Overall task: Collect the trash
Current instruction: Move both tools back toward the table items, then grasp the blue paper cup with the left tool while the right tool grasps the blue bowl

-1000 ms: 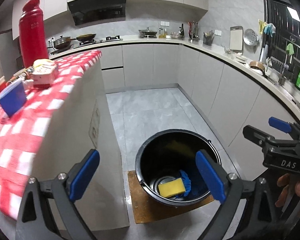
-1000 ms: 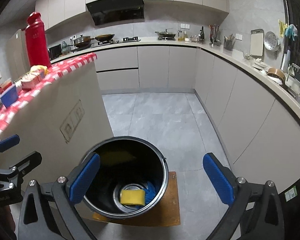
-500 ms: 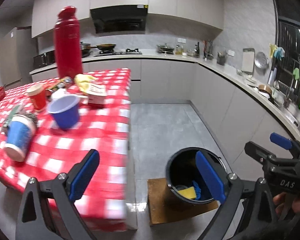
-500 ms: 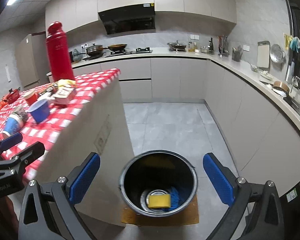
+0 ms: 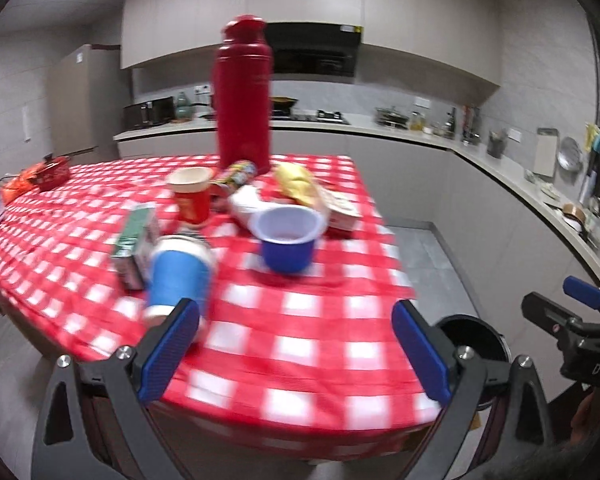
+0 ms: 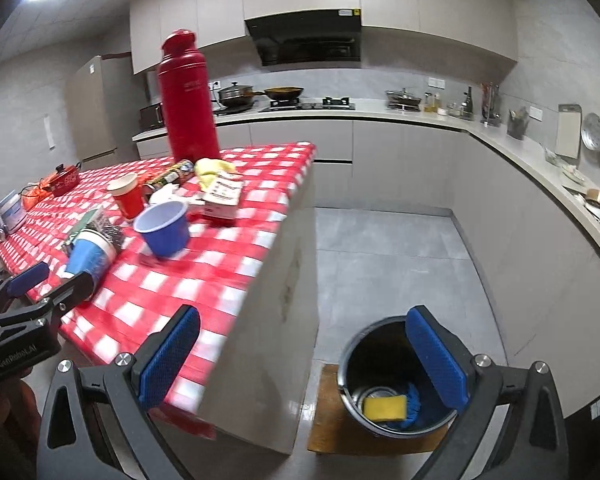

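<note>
Left gripper (image 5: 296, 354), right gripper (image 6: 302, 356): spread wide, holding nothing.

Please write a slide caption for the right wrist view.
Open right gripper above black bin; red checkered table holds trash.

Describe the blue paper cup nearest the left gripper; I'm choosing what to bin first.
The blue cup looks like paper, with a blue wall and a white rim band. It is tipped over on the checked tablecloth, near the table's front edge, its white-rimmed end toward the green carton just behind it. Whether they touch is unclear through motion blur. The left gripper is open, its left finger just before the cup, not gripping it.
</note>
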Available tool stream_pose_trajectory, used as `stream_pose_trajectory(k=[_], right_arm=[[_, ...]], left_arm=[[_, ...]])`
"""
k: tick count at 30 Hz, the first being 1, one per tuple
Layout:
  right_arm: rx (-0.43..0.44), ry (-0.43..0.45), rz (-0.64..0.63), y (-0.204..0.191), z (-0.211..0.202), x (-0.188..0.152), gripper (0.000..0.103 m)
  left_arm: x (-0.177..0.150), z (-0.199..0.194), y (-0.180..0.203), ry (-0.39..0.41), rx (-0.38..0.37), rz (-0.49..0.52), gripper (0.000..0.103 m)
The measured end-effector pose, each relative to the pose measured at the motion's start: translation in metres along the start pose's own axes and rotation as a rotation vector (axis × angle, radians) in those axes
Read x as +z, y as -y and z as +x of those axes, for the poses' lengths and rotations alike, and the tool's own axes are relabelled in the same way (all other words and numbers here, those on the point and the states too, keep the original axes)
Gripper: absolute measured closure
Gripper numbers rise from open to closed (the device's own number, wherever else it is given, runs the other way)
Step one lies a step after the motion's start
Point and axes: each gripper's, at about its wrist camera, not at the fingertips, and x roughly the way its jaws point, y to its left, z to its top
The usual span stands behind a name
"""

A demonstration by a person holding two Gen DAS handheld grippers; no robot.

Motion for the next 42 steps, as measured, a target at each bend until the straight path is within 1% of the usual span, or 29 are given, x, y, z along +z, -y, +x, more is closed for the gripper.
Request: stream_pose_trajectory(k=[4, 7, 12, 16, 20, 23, 27, 28, 29, 30, 32, 37, 39, 42], right_arm=[[0.021, 0.000, -0.011, -0.026, 0.009, 0.005, 0.000], [0.036, -0.005, -0.020, -0.044, 0.019, 0.007, 0.000], [0.061, -0.016, -0.053, -0.065, 0.037, 0.008, 0.000], [0.072, -0.032, -0.090, -0.082, 0.062, 0.013, 0.000], [0.090, -0.059, -0.115, -0.095, 0.088, 0.017, 0.000], [0.109, -0.080, -0.129, -0.103, 0.102, 0.019, 0.000], [0.135, -0.106, -0.149, -0.114, 0.124, 0.023, 0.000], [0.141, -0.111, -0.151, -0.117, 0.130, 0.024, 0.000], [0.144, -0.115, -0.150, -0.119, 0.134, 0.025, 0.000], [0.150, -0.120, -0.148, -0.120, 0.138, 0.026, 0.000], [0.160, -0.129, -0.150, -0.124, 0.146, 0.029, 0.000], [0.187, -0.152, -0.161, -0.138, 0.165, 0.037, 0.000], [0.212, -0.173, -0.156, -0.145, 0.174, 0.042, 0.004], [0.204, -0.195, -0.181, -0.156, 0.188, 0.048, 0.004]], left_arm=[[0.002, 0.003, -0.037, 0.007, 0.043, -0.033, 0.005], [0.000, 0.008, -0.057, 0.006, 0.065, -0.046, 0.006], [-0.004, 0.027, -0.082, -0.010, 0.073, -0.068, 0.013], [-0.005, 0.050, -0.091, -0.032, 0.070, -0.072, 0.014], [-0.005, 0.067, -0.091, -0.051, 0.063, -0.072, 0.017], [-0.003, 0.078, -0.090, -0.066, 0.052, -0.071, 0.021], [0.001, 0.092, -0.093, -0.083, 0.057, -0.067, 0.022], [0.001, 0.096, -0.095, -0.089, 0.053, -0.071, 0.024], [0.001, 0.098, -0.097, -0.093, 0.052, -0.073, 0.029], [0.001, 0.101, -0.099, -0.099, 0.048, -0.074, 0.036], [0.002, 0.102, -0.106, -0.097, 0.040, -0.081, 0.037], [0.005, 0.105, -0.119, -0.089, 0.051, -0.084, 0.038], [0.007, 0.107, -0.123, -0.089, 0.054, -0.084, 0.038], [0.009, 0.110, -0.130, -0.087, 0.064, -0.083, 0.039]])
